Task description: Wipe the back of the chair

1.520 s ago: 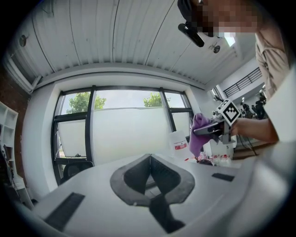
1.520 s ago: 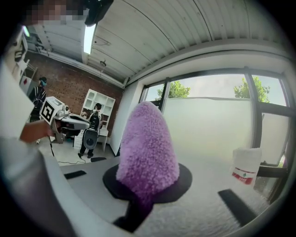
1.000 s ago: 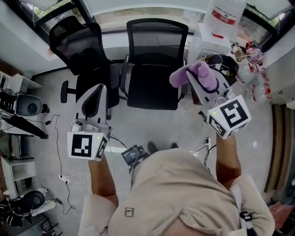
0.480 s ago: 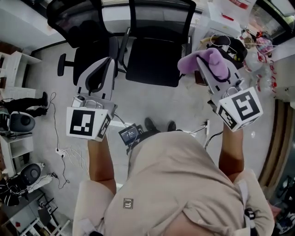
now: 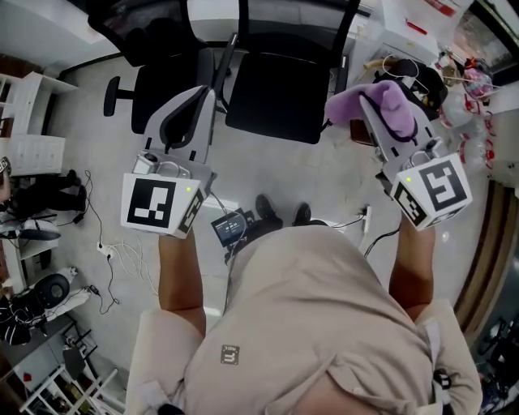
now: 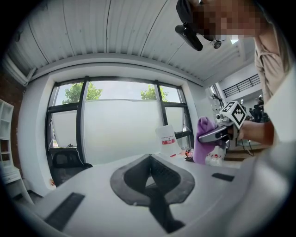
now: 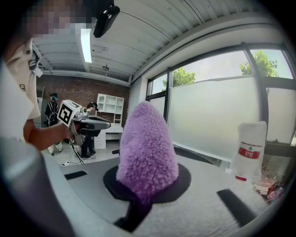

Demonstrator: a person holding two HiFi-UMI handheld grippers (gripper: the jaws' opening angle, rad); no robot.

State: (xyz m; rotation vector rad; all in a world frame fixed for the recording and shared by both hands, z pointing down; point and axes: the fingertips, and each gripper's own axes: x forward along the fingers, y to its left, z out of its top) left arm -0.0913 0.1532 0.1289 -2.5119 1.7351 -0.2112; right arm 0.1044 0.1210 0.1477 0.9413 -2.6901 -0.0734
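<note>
Chair back [image 5: 297, 18] at top edge of head view, no contact yet. Right tool [image 5: 375, 105] clenched on purple fleece cloth [image 7: 147, 143], short of it. Left tool [image 6: 149, 159] closed, empty. Whole wipe remains.

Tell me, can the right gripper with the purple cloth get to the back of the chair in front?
Probably yes. The right gripper, shut on the purple cloth, hangs just right of the black chair, with only open air between it and the backrest ahead.
</note>
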